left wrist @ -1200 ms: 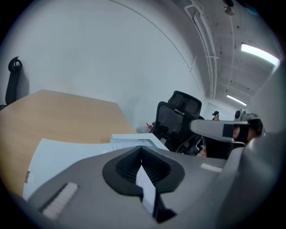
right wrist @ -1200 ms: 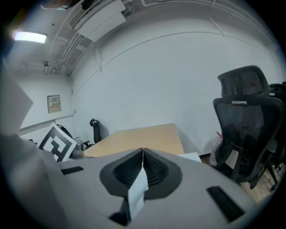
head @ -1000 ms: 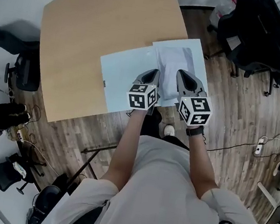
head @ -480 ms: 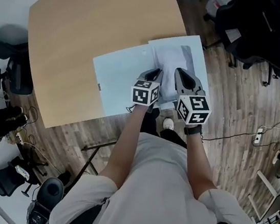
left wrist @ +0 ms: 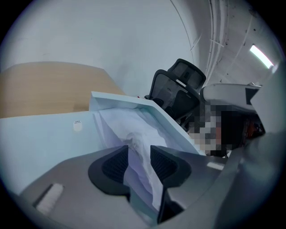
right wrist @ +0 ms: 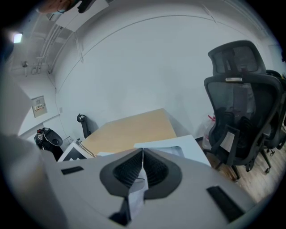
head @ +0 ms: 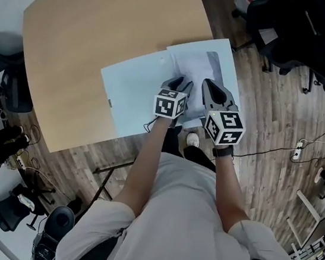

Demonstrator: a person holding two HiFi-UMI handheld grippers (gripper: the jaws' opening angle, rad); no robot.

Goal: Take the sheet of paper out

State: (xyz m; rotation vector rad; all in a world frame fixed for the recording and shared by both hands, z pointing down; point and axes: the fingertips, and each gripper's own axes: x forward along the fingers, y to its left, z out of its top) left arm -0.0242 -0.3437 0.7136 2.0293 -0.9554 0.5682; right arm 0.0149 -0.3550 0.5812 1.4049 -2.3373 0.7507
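Observation:
A pale blue folder [head: 129, 91] lies on the wooden table [head: 86, 31], its pocket at the right. In the pocket's mouth sits a crumpled white sheet of paper [left wrist: 134, 129]. My left gripper [left wrist: 139, 152] has its jaws around the sheet's near edge. They have just been opening, and a gap shows at each pad. My right gripper [right wrist: 142, 156] is shut on a thin pale edge, the folder's upper flap [left wrist: 147, 105], which stands raised beside the sheet. In the head view the left gripper [head: 180, 83] and the right gripper [head: 212, 86] sit side by side over the pocket.
The folder overhangs the table's near right corner, above the wooden floor [head: 270, 129]. Black office chairs [head: 297, 25] stand to the right and another chair [head: 11, 93] to the left. A white wall [right wrist: 134, 76] lies beyond the table.
The left gripper has pushed a little forward and down into the pocket's mouth. The right gripper keeps its hold at the flap and has sunk slightly.

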